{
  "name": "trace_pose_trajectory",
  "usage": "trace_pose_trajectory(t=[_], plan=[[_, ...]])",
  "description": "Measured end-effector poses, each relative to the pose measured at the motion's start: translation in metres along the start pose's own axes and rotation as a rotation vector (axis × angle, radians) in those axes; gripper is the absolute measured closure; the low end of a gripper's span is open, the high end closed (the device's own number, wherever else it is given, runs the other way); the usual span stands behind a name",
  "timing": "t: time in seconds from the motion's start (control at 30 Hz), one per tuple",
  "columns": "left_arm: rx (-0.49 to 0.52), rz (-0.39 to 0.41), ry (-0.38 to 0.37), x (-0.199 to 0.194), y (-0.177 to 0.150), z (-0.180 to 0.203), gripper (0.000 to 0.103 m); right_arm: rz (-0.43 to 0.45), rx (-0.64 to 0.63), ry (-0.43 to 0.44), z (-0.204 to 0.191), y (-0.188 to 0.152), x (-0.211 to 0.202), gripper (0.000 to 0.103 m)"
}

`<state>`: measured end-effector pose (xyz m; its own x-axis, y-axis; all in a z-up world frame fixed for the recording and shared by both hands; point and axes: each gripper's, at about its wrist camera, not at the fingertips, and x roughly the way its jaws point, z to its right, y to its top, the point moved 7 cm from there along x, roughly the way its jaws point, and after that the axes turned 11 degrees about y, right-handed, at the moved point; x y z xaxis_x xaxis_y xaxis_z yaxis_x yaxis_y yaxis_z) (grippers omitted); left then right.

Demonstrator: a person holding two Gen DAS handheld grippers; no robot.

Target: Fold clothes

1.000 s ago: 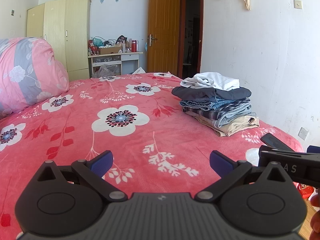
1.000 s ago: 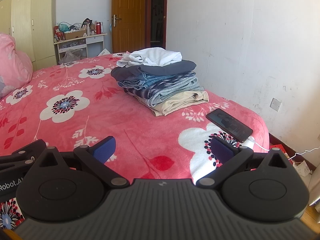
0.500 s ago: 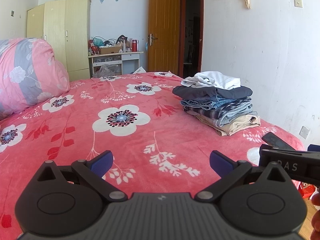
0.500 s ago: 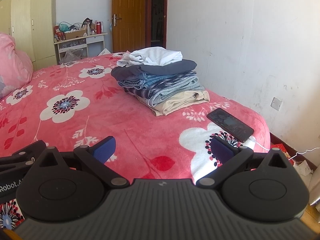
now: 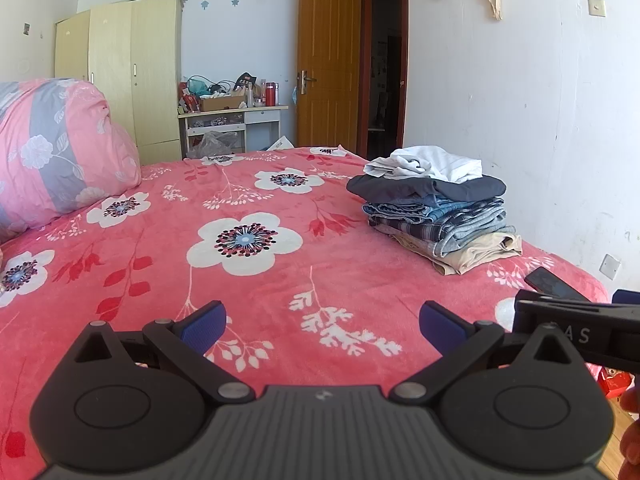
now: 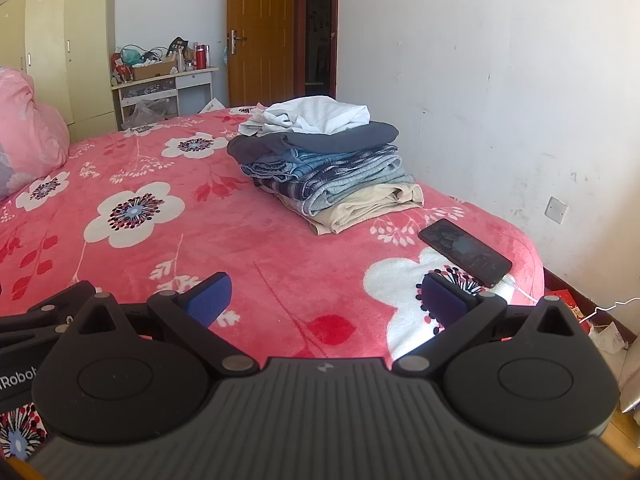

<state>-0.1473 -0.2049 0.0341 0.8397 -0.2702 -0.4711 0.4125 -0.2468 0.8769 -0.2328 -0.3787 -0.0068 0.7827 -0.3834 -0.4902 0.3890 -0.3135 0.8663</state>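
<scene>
A stack of folded clothes (image 5: 436, 212) (image 6: 324, 168) sits on the right side of the red flowered bed (image 5: 240, 280) (image 6: 160, 240), near the wall. A crumpled white garment (image 5: 428, 162) (image 6: 316, 114) lies on top of the stack, above dark, denim, plaid and beige layers. My left gripper (image 5: 322, 326) is open over the near part of the bed, empty. My right gripper (image 6: 324, 300) is open too, empty, short of the stack. The right gripper's body shows at the right edge of the left wrist view.
A black phone (image 6: 464, 252) (image 5: 554, 284) with a white cable lies on the bed's right corner. A rolled pink and grey quilt (image 5: 52, 148) is at the left. A wardrobe (image 5: 120, 76), a cluttered desk (image 5: 228, 116) and an open door (image 5: 328, 56) stand behind.
Both views have shifted only slightly; the stack sits a touch lower and to the right in frame. Both grippers stay open and empty.
</scene>
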Motion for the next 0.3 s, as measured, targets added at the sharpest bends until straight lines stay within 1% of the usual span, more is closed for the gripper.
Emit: trace_pose_trajectory(t=[0.3], plan=[[0.000,-0.001,0.002,-0.0004,-0.0006,-0.0011,0.000,-0.002,-0.001,-0.001,-0.0008,-0.0009,0.0003,0.001]])
